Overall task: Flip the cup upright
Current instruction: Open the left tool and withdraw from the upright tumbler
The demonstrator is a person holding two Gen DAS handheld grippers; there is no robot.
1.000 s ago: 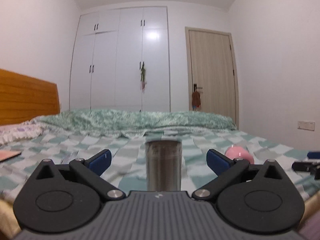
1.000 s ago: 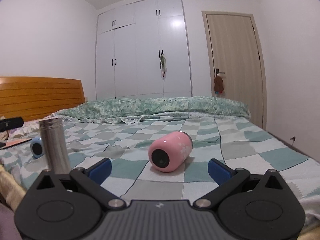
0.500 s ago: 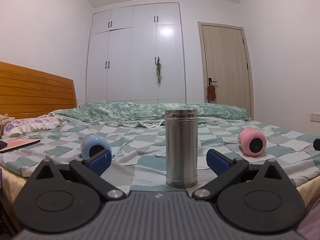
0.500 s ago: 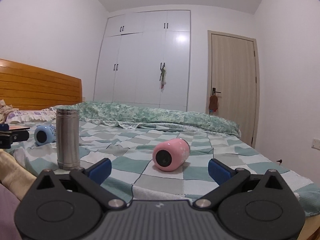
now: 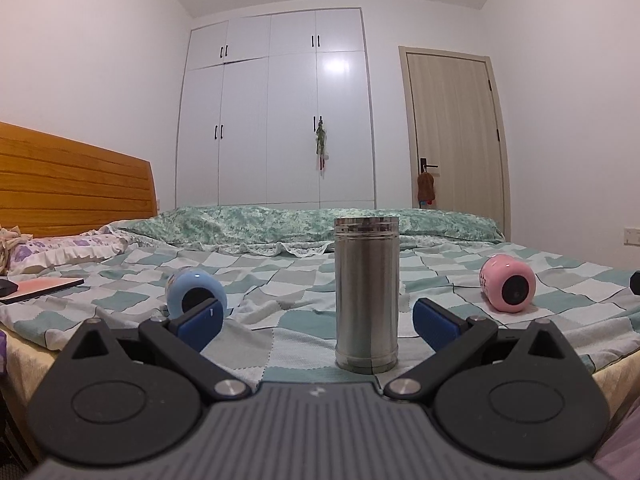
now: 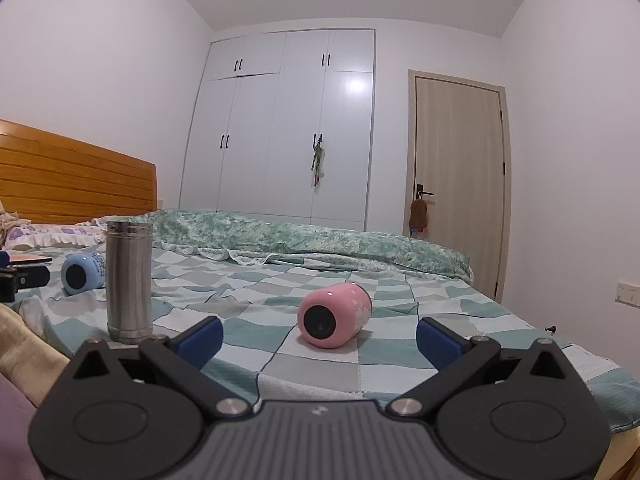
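Steel-walled and cylindrical, the tall metal cup is standing upright on the checked green bedspread, while the pink round cup and pale blue round cup are lying sideways, waiting; the left gripper and right gripper are both hanging released, grasping nothing.

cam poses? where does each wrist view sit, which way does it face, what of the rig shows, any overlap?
Left wrist: low at the bed edge, facing the wardrobe, centred on the upright steel cup; open left hand-held gripper in frame.
Right wrist: same edge, further right, centred on the tipped pink cup; open right hand-held gripper in frame.
Shared: steel, pink and blue cup, checkered bedspread, door.
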